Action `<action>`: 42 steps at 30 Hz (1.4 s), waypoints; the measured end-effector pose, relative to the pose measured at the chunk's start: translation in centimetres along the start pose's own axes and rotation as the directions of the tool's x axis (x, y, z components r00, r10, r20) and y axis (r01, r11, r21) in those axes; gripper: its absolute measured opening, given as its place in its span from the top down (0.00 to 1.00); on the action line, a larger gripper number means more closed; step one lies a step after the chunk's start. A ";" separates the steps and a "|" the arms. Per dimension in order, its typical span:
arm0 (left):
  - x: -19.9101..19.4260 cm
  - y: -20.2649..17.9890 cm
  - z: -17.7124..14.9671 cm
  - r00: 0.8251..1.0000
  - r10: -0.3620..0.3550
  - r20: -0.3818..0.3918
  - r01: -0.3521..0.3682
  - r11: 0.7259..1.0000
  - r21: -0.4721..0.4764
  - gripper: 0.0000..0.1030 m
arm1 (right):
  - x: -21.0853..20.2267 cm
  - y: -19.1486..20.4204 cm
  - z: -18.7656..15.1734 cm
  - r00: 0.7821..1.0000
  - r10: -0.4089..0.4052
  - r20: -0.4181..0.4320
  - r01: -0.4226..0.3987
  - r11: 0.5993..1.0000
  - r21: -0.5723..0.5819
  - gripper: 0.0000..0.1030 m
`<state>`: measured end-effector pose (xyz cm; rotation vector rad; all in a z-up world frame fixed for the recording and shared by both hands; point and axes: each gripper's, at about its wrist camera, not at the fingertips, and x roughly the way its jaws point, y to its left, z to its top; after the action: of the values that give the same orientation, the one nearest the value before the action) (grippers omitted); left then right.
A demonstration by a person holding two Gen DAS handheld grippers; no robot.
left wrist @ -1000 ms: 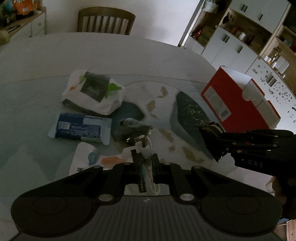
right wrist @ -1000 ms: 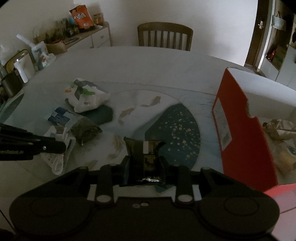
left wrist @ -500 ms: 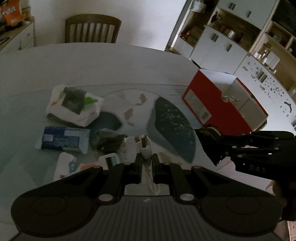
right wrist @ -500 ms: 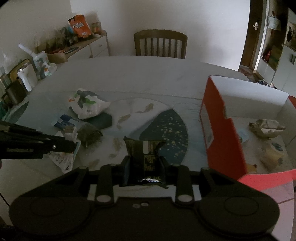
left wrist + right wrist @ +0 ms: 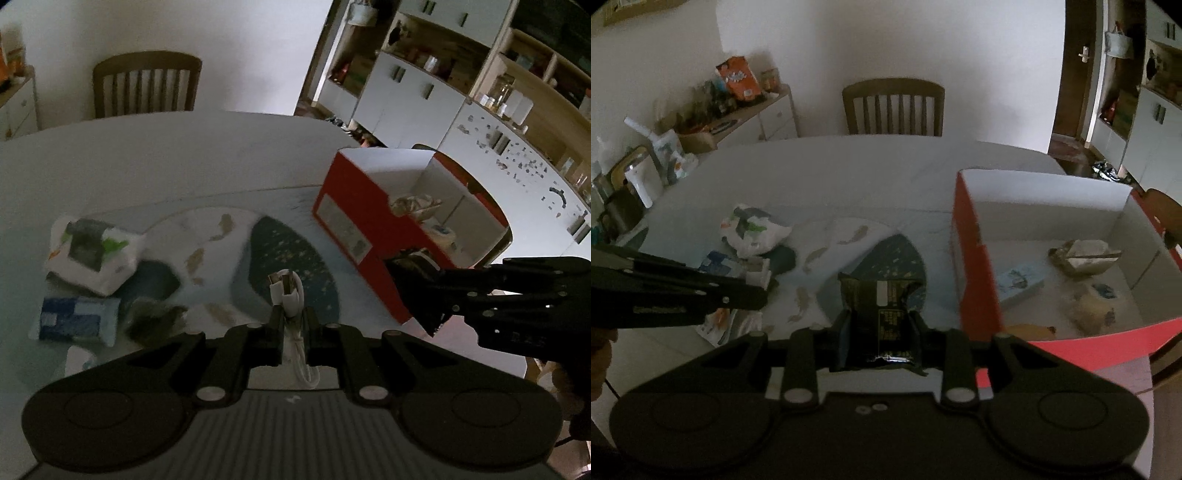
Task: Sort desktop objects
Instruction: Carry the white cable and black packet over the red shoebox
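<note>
My left gripper [image 5: 292, 317] is shut on a coiled white USB cable [image 5: 290, 291], held above the table. My right gripper [image 5: 881, 321] is shut on a dark snack packet [image 5: 881, 306] with a pale label. The red box [image 5: 354, 225] with white inside stands open at the right; in the right wrist view the red box [image 5: 975, 280] holds several wrapped items. The right gripper [image 5: 417, 288] shows from the side in front of the box's near corner. On the left of the table lie a white tissue pack [image 5: 92, 254], a blue pack [image 5: 74, 321] and a dark crumpled wrapper [image 5: 151, 321].
The round table [image 5: 849, 166] carries a fish-patterned mat [image 5: 849, 236] under glass. A wooden chair [image 5: 894, 107] stands at the far side. A sideboard [image 5: 746, 114] with jars, a kettle and snacks is at the left; white cupboards [image 5: 424, 88] fill the right.
Both grippers have risen and moved right toward the red box with their loads. The box's inside has come into view; the packs on the left have slid away.
</note>
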<state>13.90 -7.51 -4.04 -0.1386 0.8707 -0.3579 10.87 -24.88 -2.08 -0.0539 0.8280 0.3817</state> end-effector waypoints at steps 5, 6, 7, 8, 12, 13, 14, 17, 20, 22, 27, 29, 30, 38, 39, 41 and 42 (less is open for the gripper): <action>0.5 -2.0 1.2 1.000 -0.014 0.012 0.014 1.000 0.025 0.91 | -1.2 -1.9 0.4 1.000 0.001 0.022 -0.002 1.000 0.015 0.70; 0.7 -2.5 1.5 1.000 -0.017 0.016 0.016 0.999 0.035 0.91 | -1.4 -2.3 0.5 1.000 0.005 0.024 -0.006 1.000 0.021 0.70; 0.8 -2.9 1.7 1.000 -0.017 0.019 0.016 0.999 0.042 0.91 | -1.5 -2.7 0.6 1.000 0.007 0.027 -0.008 1.000 0.026 0.70; 1.0 -3.3 1.8 1.000 -0.018 0.021 0.017 0.999 0.047 0.91 | -1.7 -3.0 0.7 0.999 0.007 0.032 -0.008 1.000 0.028 0.70; 1.6 -4.8 2.6 0.999 -0.026 0.026 0.024 0.998 0.065 0.91 | -2.3 -4.3 1.1 0.999 0.001 0.051 -0.002 1.000 0.026 0.70; 1.7 -5.3 2.9 0.999 -0.028 0.028 0.026 0.997 0.070 0.91 | -2.4 -4.7 1.2 0.998 -0.003 0.056 0.001 1.000 0.025 0.70; 1.8 -5.7 3.1 0.999 -0.030 0.031 0.028 0.997 0.077 0.91 | -2.6 -5.1 1.2 0.998 -0.005 0.059 0.003 1.000 0.025 0.70; 2.3 -7.0 3.6 0.999 -0.034 0.036 0.031 0.995 0.091 0.91 | -3.1 -6.5 1.3 0.998 -0.012 0.068 0.010 1.000 0.028 0.70; 2.7 -8.3 4.2 0.999 -0.036 0.037 0.032 0.994 0.106 0.91 | -3.4 -8.0 1.3 0.998 -0.008 0.067 0.005 0.999 0.044 0.70; 3.0 -9.2 4.5 0.999 -0.038 0.036 0.034 0.993 0.115 0.91 | -3.5 -8.8 1.3 0.998 -0.013 0.067 0.010 0.999 0.045 0.70; 3.9 -11.7 5.5 0.998 -0.056 0.033 0.051 0.989 0.140 0.91 | -4.0 -11.0 1.3 0.997 -0.021 0.071 0.017 0.998 0.054 0.70; 4.3 -12.8 5.9 0.997 -0.063 0.032 0.058 0.987 0.151 0.91 | -4.1 -11.9 1.3 0.997 -0.024 0.073 0.020 0.998 0.060 0.70; 4.5 -13.3 6.1 0.997 -0.068 0.030 0.062 0.985 0.158 0.91 | -4.2 -12.3 1.3 0.997 -0.028 0.074 0.024 0.998 0.062 0.70; 7.0 -16.9 7.7 0.996 -0.088 0.012 0.084 0.974 0.209 0.91 | -4.4 -16.3 1.4 0.995 -0.059 0.080 0.053 0.995 0.079 0.70; 7.4 -17.3 8.0 0.996 -0.092 0.007 0.088 0.973 0.212 0.91 | -4.3 -16.7 1.4 0.995 -0.064 0.080 0.057 0.995 0.082 0.70; 8.3 -17.9 8.4 0.995 -0.101 -0.007 0.100 0.972 0.212 0.91 | -4.1 -17.6 1.5 0.994 -0.073 0.078 0.066 0.994 0.085 0.70; 8.7 -18.2 8.7 0.994 -0.105 -0.015 0.106 0.972 0.208 0.91 | -3.9 -18.1 1.5 0.994 -0.078 0.077 0.071 0.994 0.086 0.70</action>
<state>21.11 -27.85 0.01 0.0103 0.8262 -0.5467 15.89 -42.62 0.01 0.0081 0.7595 0.2765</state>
